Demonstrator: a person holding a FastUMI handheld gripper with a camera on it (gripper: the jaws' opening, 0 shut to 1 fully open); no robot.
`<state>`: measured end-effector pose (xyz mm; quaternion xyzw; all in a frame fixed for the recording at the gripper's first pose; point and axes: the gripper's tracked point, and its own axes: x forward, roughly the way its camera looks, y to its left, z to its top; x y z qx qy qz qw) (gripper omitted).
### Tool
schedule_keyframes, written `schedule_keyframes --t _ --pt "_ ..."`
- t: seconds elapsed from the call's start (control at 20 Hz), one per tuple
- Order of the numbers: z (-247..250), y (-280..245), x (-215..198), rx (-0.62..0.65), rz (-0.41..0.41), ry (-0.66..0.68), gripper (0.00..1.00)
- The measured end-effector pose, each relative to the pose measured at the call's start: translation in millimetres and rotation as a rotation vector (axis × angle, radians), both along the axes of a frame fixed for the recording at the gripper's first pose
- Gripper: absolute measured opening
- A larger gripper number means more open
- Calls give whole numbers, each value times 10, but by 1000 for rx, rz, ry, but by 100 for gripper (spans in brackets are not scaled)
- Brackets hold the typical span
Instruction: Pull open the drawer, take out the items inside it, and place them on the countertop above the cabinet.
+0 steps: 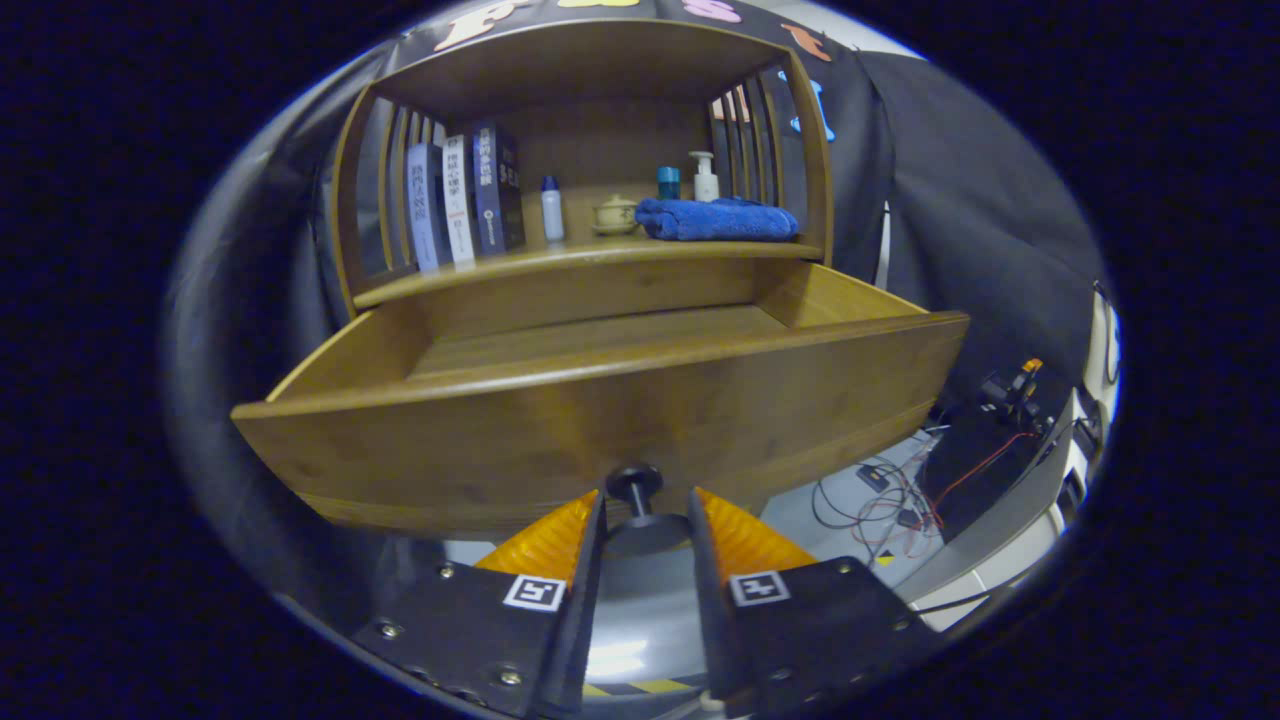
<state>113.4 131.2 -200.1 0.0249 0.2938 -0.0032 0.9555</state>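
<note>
The wooden drawer (pixel 600 420) stands pulled far out of the cabinet toward me. Its dark round knob (pixel 640 500) sits between my fingers, and my gripper (pixel 645 530) is shut on it, both fingers pressing its sides. What I see of the drawer floor (pixel 600 340) is bare wood; the part just behind the front panel is hidden. On the countertop (pixel 560 262) above the drawer lies a folded blue towel (pixel 715 220).
Also on the countertop stand three books (pixel 465 200), a small white bottle (pixel 552 210), a little teapot (pixel 615 215), a teal jar (pixel 668 182) and a pump bottle (pixel 706 178). Slatted side walls enclose the shelf. Cables (pixel 890 500) lie on the floor to the right.
</note>
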Motion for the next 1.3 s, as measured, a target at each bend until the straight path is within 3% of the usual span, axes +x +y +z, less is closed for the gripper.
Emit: schedule_keyframes --t 0.1,0.4,0.6,0.9,1.3 --pt "197 40 65 19 14 -74 50" --pt "733 57 162 -28 21 -181 50" --pt "940 185 473 -54 27 -193 50" --pt "569 300 895 -107 -9 28 50" --pt "92 412 1035 -148 -21 280 50"
